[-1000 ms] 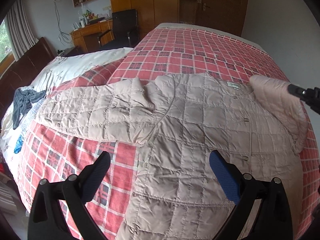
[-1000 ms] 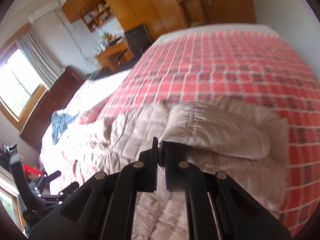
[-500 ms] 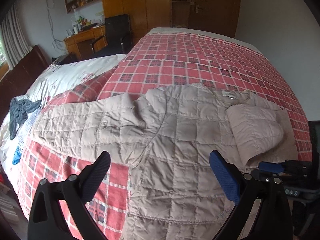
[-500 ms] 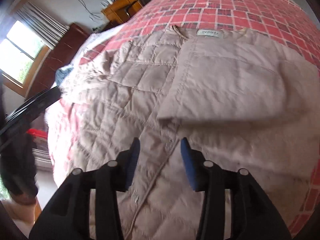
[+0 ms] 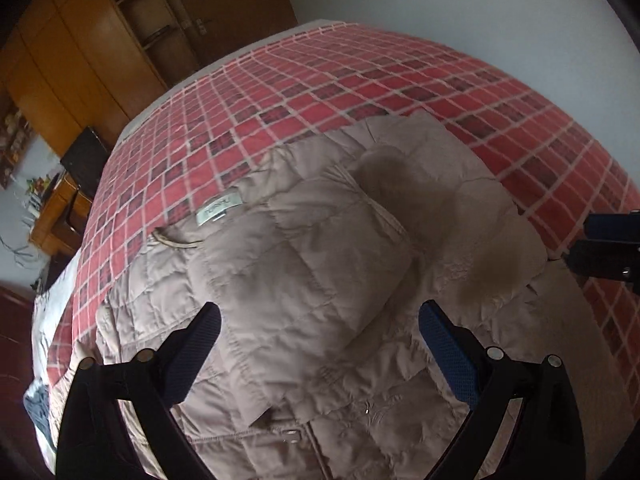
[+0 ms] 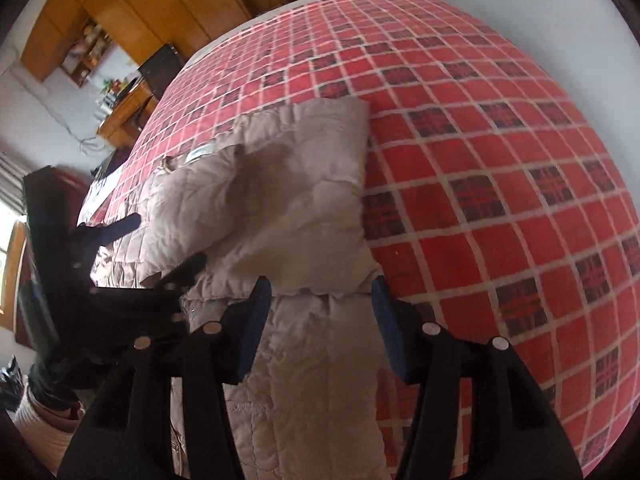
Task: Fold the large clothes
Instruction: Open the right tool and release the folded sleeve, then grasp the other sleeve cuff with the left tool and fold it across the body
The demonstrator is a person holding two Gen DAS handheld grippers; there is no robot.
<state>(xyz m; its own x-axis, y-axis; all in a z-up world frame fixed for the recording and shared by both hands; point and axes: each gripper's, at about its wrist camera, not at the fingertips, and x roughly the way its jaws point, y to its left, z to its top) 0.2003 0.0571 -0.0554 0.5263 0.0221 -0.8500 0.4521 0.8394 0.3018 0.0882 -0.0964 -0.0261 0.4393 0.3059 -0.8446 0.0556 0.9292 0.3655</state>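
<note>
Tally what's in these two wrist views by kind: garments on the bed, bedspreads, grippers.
Quilted beige jackets: 1
Red plaid bedspreads: 1
Grippers: 2, left gripper and right gripper, both with jaws open
Total: 4

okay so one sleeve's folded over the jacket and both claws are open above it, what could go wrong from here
The folded sleeve lies puffy and unpinned on the quilted jacket, so it may spring open or slide. The left claw and right claw hang close together and could collide.
</note>
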